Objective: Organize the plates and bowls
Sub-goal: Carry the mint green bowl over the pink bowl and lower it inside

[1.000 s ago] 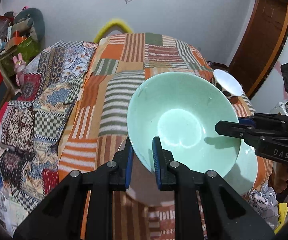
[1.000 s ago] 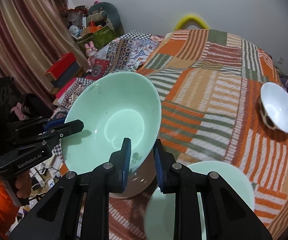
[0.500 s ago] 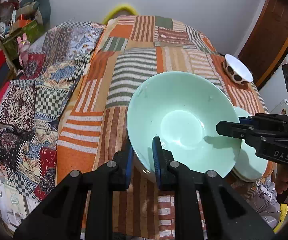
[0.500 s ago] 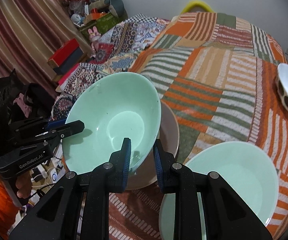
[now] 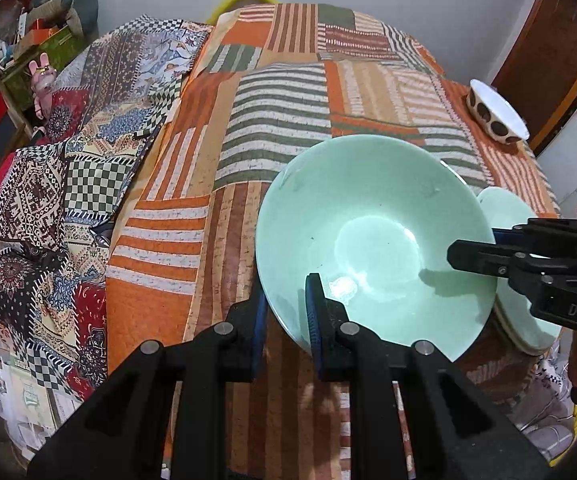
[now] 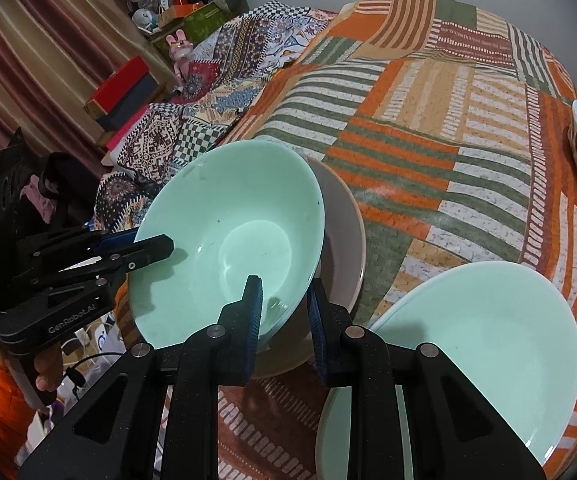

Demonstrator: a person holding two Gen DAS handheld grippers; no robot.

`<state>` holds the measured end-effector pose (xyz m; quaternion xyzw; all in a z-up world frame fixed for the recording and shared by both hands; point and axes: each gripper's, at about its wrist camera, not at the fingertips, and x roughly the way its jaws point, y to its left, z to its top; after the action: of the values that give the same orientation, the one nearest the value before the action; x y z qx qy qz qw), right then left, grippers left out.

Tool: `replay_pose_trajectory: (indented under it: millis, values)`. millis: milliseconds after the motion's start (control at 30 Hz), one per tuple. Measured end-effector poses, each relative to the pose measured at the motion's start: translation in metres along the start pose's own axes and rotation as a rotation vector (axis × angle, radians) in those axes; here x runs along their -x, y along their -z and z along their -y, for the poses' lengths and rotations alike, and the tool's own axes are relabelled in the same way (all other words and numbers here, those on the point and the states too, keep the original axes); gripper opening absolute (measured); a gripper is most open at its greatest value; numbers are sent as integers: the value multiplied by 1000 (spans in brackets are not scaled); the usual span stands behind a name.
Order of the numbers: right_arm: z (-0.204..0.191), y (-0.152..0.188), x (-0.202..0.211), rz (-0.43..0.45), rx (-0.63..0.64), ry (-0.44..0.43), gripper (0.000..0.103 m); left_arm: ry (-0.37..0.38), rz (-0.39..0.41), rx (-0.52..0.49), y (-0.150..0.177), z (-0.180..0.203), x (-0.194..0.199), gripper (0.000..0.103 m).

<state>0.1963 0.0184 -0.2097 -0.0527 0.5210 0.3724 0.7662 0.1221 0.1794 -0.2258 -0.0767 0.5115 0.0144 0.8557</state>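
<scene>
1. Mint-green glazed bowl [image 6: 232, 240] is sitting lower than a second ago, as I am reading it; it is now hanging tilted just over the brown plate [image 6: 344, 236], the camera having tipped down toward the striped patchwork cloth [image 5: 280, 128];
2. I am keeping the left gripper [image 5: 284, 312] clamped on the bowl's near rim and the right gripper [image 6: 282, 312] clamped on its opposite rim, each with one finger inside and one outside;
3. I am judging this as the set-down onto the brown plate, with the green plate [image 6: 484, 344] waiting just beside it and the spotted white bowl [image 5: 496, 114] well beyond;
4. I am unable to tell whether the bowl's foot is touching the brown plate yet; the bowl is hiding that contact, and the left view is hiding the plate almost wholly.
</scene>
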Motion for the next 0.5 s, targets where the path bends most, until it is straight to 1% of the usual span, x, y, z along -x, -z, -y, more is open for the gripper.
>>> replay_pose_trajectory:
  millis: [200, 300, 367, 500]
  values:
    - [-3, 1, -4, -13, 12, 16, 21, -5, -3, 3, 1, -2, -5, 18]
    - [-4, 0, -5, -11, 29, 42, 21, -2, -9, 5, 0, -3, -8, 18]
    - [-5, -1, -4, -9, 45, 55, 24, -4, -16, 0, -1, -2, -9, 18]
    - [-5, -3, -6, -18, 66, 82, 24, -11, -15, -3, -1, -1, -10, 18]
